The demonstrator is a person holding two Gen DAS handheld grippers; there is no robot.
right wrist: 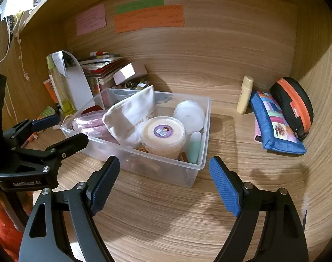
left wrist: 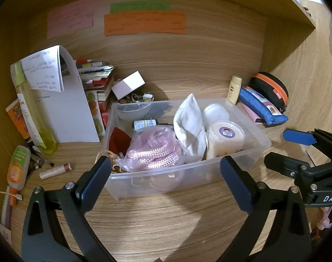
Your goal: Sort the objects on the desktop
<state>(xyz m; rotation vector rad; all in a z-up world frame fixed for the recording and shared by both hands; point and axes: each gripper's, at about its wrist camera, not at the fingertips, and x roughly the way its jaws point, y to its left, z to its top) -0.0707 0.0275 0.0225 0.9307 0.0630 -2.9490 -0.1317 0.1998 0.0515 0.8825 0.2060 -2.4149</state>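
A clear plastic bin (left wrist: 261,140) stands mid-desk, also in the right wrist view (right wrist: 206,128). It holds pink rope (left wrist: 153,151), a white cloth pouch (left wrist: 188,122), a cream tub with a purple label (left wrist: 226,137) and small items. My left gripper (left wrist: 167,182) is open and empty just before the bin's near wall. My right gripper (right wrist: 163,185) is open and empty, close to the bin's near corner. Each gripper shows in the other's view, the right one (left wrist: 297,146) and the left one (right wrist: 54,128).
A blue pencil case (right wrist: 275,122), a black-and-orange zip case (right wrist: 293,104) and a cream bottle (right wrist: 244,95) lie at the right. Papers, books (left wrist: 96,87), a yellow bottle (left wrist: 32,109), a lip balm (left wrist: 54,171) and tubes crowd the left. Wooden walls close in behind and at the right.
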